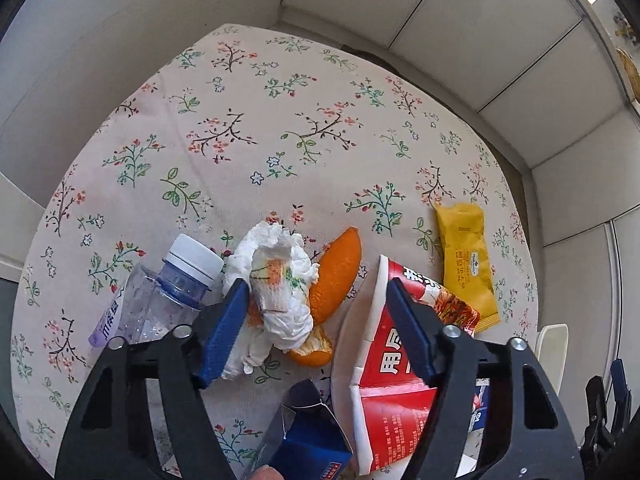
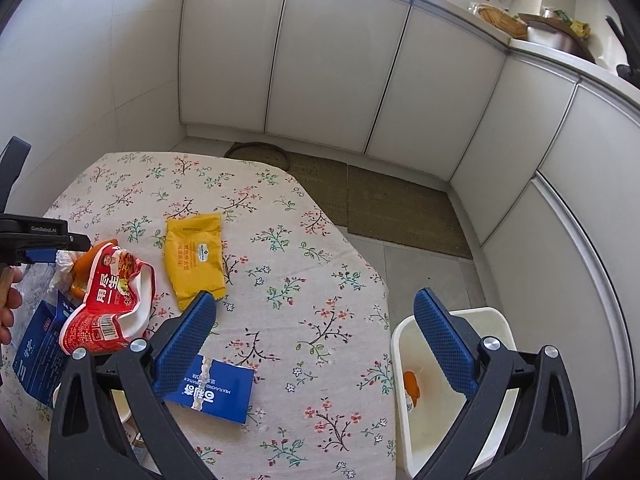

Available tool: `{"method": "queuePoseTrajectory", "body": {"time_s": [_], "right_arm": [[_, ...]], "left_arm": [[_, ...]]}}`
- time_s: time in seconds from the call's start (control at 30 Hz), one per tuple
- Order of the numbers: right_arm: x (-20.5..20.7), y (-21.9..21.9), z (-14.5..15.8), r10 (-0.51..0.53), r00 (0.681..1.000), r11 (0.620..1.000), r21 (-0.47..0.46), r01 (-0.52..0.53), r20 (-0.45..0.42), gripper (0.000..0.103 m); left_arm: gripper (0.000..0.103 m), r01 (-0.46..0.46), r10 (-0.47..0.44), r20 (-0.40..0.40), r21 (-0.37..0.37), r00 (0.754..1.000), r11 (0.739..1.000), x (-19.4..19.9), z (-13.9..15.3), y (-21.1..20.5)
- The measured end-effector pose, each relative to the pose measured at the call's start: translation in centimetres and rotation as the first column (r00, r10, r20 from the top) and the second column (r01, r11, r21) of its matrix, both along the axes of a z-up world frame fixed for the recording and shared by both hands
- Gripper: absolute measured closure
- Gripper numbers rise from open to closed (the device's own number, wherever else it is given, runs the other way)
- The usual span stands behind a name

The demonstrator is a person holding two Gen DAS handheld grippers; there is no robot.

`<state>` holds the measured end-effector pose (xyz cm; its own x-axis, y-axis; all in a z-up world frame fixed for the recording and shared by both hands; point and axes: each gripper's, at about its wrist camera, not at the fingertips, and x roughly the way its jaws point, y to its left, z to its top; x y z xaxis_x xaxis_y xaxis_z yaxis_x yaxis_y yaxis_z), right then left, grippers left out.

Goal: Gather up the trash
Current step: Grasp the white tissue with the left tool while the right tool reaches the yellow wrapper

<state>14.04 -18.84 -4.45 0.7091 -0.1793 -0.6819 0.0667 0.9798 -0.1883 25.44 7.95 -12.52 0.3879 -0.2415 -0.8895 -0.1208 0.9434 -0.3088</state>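
Note:
My left gripper (image 1: 316, 312) is open above the table, its left pad against a crumpled white tissue (image 1: 276, 280). Orange peel pieces (image 1: 336, 276) lie beside the tissue. A clear plastic bottle (image 1: 168, 292) lies to the left. A red instant-noodle cup lid (image 1: 396, 364) sits under the right finger, and a yellow snack packet (image 1: 466, 264) lies beyond it. My right gripper (image 2: 316, 332) is open and empty above the table's right edge. Below it stands a white bin (image 2: 404, 344) holding an orange piece (image 2: 412, 386). A blue wrapper (image 2: 218, 390) lies under its left finger.
A blue carton (image 1: 308, 436) lies near the front edge of the floral tablecloth (image 1: 248, 128). White cabinets (image 2: 340, 64) and brown floor mats (image 2: 396, 208) are beyond the table. The left gripper's frame (image 2: 36, 236) shows at the left edge of the right wrist view.

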Motion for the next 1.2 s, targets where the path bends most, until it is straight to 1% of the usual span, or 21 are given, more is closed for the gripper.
{"method": "queuePoseTrajectory", "body": {"time_s": [0.1,0.17,0.2,0.23,0.27,0.33,0.43,0.6,0.67,0.8,0.9,0.97,1.03,1.1,1.17,1.2], "right_arm": [[0.3,0.0,-0.2,0.001,1.000,1.000,0.005,-0.001,-0.014,0.007],[0.4,0.0,-0.3,0.001,1.000,1.000,0.009,-0.001,-0.022,0.007],[0.5,0.0,-0.4,0.001,1.000,1.000,0.009,-0.001,-0.025,0.007],[0.5,0.0,-0.5,0.001,1.000,1.000,0.008,-0.001,-0.027,0.007],[0.6,0.0,-0.5,0.002,1.000,1.000,0.006,-0.001,-0.030,0.007],[0.7,0.0,-0.7,0.004,0.999,1.000,0.011,-0.003,-0.039,0.007],[1.2,-0.2,-1.3,0.009,0.998,0.999,0.050,-0.006,-0.068,0.007],[2.4,-0.1,-2.5,0.032,0.991,0.993,0.120,-0.016,-0.129,0.007],[3.1,0.1,-2.9,0.044,0.989,0.991,0.131,-0.026,-0.141,0.007],[5.9,0.3,-4.3,0.077,0.976,0.989,0.140,-0.049,-0.205,0.007],[8.6,0.3,-5.9,0.083,0.963,0.977,0.212,-0.028,-0.256,0.007],[10.8,0.2,-7.2,0.102,0.946,0.951,0.310,-0.001,-0.309,0.007],[12.5,0.2,-8.3,0.095,0.932,0.929,0.368,0.044,-0.350,0.007],[14.0,0.5,-9.2,0.100,0.926,0.916,0.397,0.057,-0.364,0.007],[14.7,1.0,-9.9,0.103,0.924,0.924,0.379,0.048,-0.368,0.011],[14.9,1.3,-10.5,0.109,0.919,0.924,0.379,0.047,-0.380,0.018]], "left_arm": [[0.052,0.008,-0.008,0.008,0.040,1.000,0.999,0.0,0.0,-0.3],[0.063,0.011,-0.011,0.011,0.049,1.000,0.999,0.0,0.1,-0.4],[0.066,0.009,-0.010,0.010,0.055,1.000,0.998,0.0,0.1,-0.4],[0.073,0.007,-0.007,0.009,0.063,1.000,0.998,0.0,0.1,-0.3],[0.074,0.004,-0.004,0.008,0.068,1.000,0.998,-0.1,0.1,-0.3],[0.074,0.005,-0.006,0.014,0.065,1.000,0.998,-0.3,0.3,-0.2],[0.075,0.015,-0.018,0.038,0.067,0.999,0.998,-0.9,1.2,-0.3],[0.075,0.035,-0.040,0.105,0.054,0.994,0.998,-2.4,3.8,-0.8],[0.075,0.046,-0.053,0.141,0.049,0.989,0.998,-3.2,5.1,-1.3],[0.075,0.072,-0.077,0.208,0.033,0.975,0.997,-4.5,7.7,-2.4],[0.075,0.098,-0.103,0.253,0.034,0.962,0.995,-5.5,9.4,-3.2],[0.075,0.116,-0.120,0.269,0.029,0.956,0.993,-5.9,10.2,-3.6],[0.075,0.131,-0.131,0.276,0.021,0.952,0.991,-6.2,10.5,-3.9],[0.075,0.144,-0.144,0.278,0.020,0.950,0.989,-6.3,10.7,-4.0],[0.075,0.145,-0.145,0.281,0.021,0.949,0.989,-6.3,10.8,-3.8],[0.075,0.143,-0.143,0.281,0.020,0.949,0.990,-6.3,10.7,-3.6]]}}
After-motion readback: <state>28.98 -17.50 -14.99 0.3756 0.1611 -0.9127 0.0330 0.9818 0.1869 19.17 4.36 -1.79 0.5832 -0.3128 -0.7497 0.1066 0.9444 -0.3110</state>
